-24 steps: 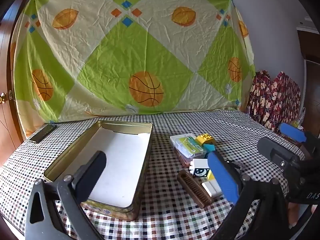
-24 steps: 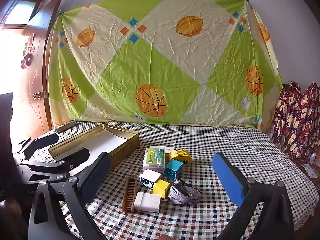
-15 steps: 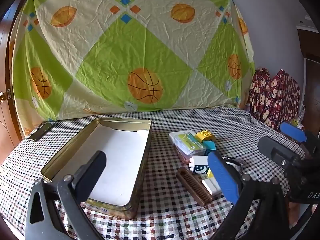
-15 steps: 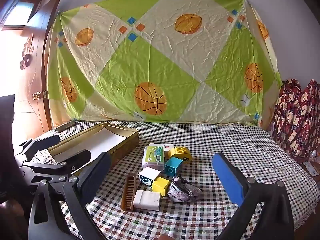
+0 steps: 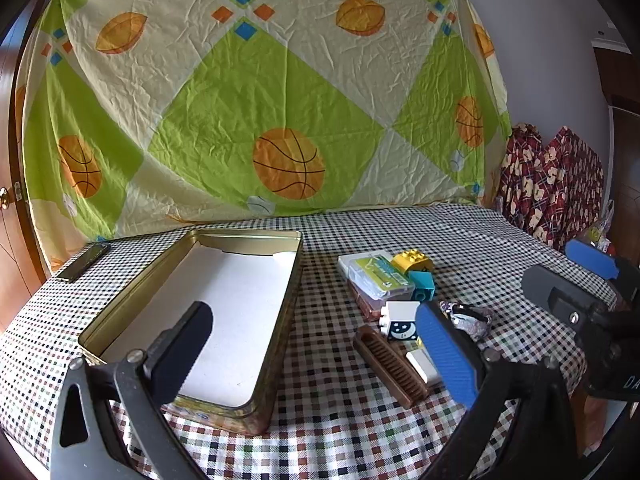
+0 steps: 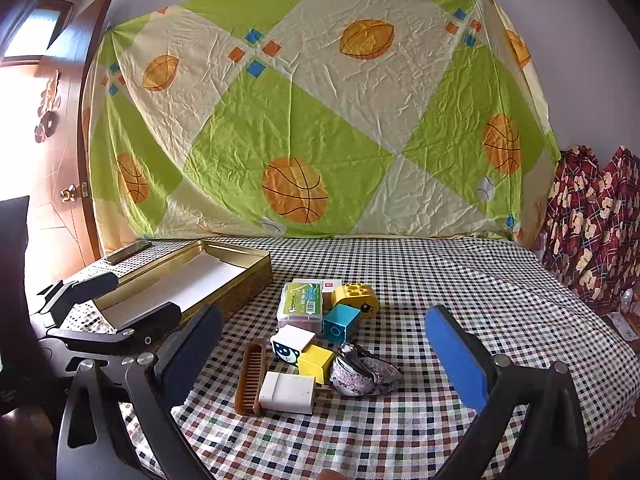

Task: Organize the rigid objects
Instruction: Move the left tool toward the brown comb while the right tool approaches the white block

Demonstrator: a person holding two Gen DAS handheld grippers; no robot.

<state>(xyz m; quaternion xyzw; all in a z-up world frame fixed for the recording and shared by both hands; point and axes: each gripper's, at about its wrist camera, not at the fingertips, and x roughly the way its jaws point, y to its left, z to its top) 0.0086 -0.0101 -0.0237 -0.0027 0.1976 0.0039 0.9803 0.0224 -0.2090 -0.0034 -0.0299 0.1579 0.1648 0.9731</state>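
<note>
A pile of small objects lies mid-table: a clear box with a green label (image 6: pixel 302 306), a yellow brick (image 6: pixel 356 294), a teal block (image 6: pixel 340 322), a white cube with a face (image 6: pixel 292 342), a yellow cube (image 6: pixel 316 362), a white block (image 6: pixel 288 392), a brown comb (image 6: pixel 250 376) and a crumpled floral pouch (image 6: pixel 362 370). Left of the pile stands an open gold tin (image 5: pixel 276 360), holding nothing. My left gripper (image 5: pixel 312 320) hovers open over the tin's near right corner. My right gripper (image 6: pixel 322 320) is open in front of the pile, touching nothing.
A dark flat device (image 5: pixel 82 262) lies at the table's back left corner. A basketball-print sheet (image 5: pixel 280 100) covers the wall behind. Red patterned fabric (image 5: pixel 552 184) hangs at the right, and a wooden door (image 6: pixel 60 184) stands at the left. The checked tablecloth (image 6: pixel 460 280) is bare to the right of the pile.
Both views have shifted only slightly. Nothing on the table has moved and both grippers stay open.
</note>
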